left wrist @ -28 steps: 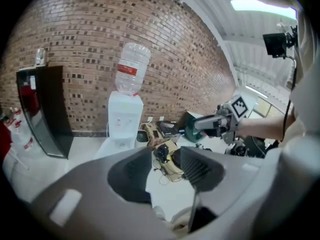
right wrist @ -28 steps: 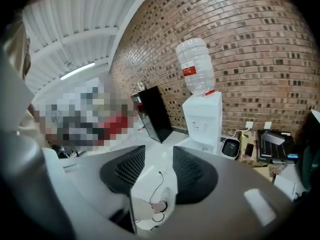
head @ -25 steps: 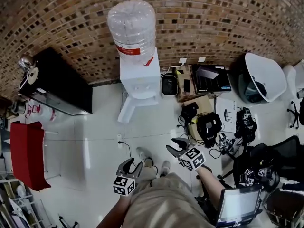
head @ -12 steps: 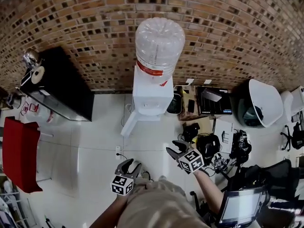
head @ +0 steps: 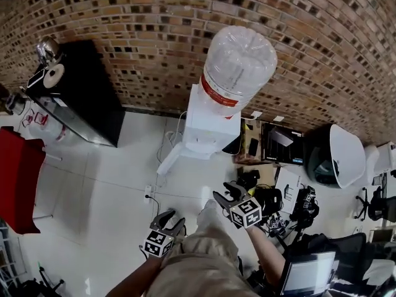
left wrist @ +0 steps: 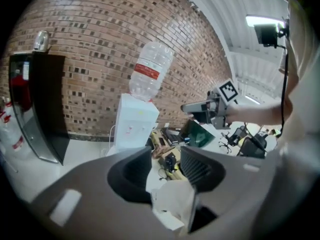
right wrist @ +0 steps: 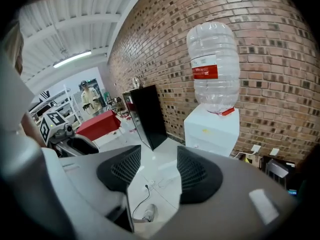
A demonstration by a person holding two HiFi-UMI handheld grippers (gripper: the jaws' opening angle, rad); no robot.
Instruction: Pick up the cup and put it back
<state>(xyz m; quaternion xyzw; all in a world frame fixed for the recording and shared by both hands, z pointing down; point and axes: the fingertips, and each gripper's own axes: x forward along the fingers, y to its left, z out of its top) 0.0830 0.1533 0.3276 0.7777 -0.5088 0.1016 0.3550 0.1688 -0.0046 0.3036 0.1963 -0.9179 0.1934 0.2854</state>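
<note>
Against the brick wall (head: 124,17) stands a white dispenser (head: 201,125) with a clear bottle (head: 240,60) upended on top, a red band round its neck. To its left along the wall is a black cabinet (head: 83,101). To its right, boxes and black gear (head: 272,200) lie on the floor, and a white-shelled chair (head: 343,156) sits further right. A red table (head: 15,178) shows at the left edge of the head view. Pale tiled floor (head: 105,184) lies between the person and the dispenser, with a thin cable (right wrist: 138,204) trailing over it. The person, in beige trousers (head: 204,268), holds both grippers low in front, well short of the dispenser and pointed towards it. The left gripper (left wrist: 165,165) has its jaws apart and grips nothing. Only floor clutter and a pale blurred shape that I cannot identify show through the gap. The right gripper (right wrist: 159,170) sits higher in the head view than the left, nearer the dispenser. Its jaws have just been opening; they stand apart and hold nothing, with bare floor and the cable seen between them. Where the cup is I cannot tell, as no view shows it clearly.
</note>
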